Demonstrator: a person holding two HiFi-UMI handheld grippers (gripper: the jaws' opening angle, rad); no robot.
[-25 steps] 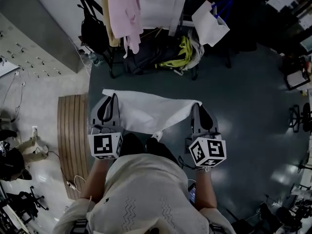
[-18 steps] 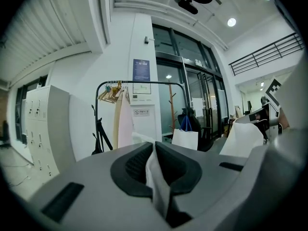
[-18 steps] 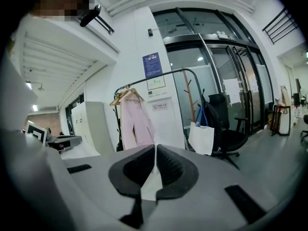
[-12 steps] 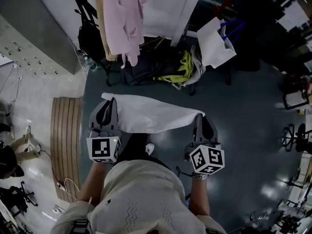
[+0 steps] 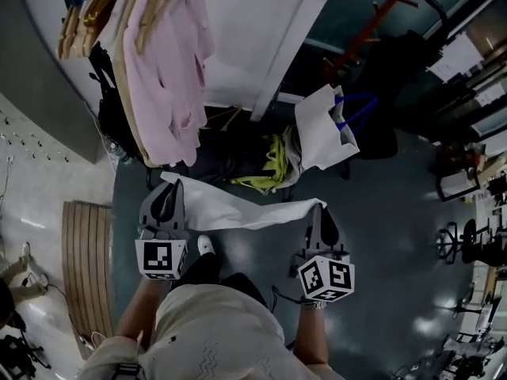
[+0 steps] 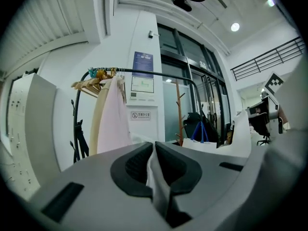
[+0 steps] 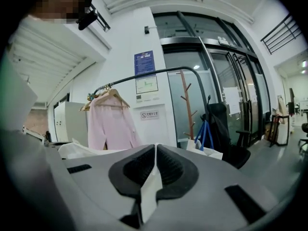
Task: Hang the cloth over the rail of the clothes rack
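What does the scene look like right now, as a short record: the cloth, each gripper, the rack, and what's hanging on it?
held item: white cloth, stretched between both grippers, clear of the floor
left gripper: shut on one end of the white cloth
right gripper: shut on the other end
rail: dark bar of the clothes rack, ahead of the person
on the rail: pink garment on a hanger
by the rack: white bag, blue handles
task status: cloth not yet over the rail

Grey floor, white wall, glass doors, ceiling lamp
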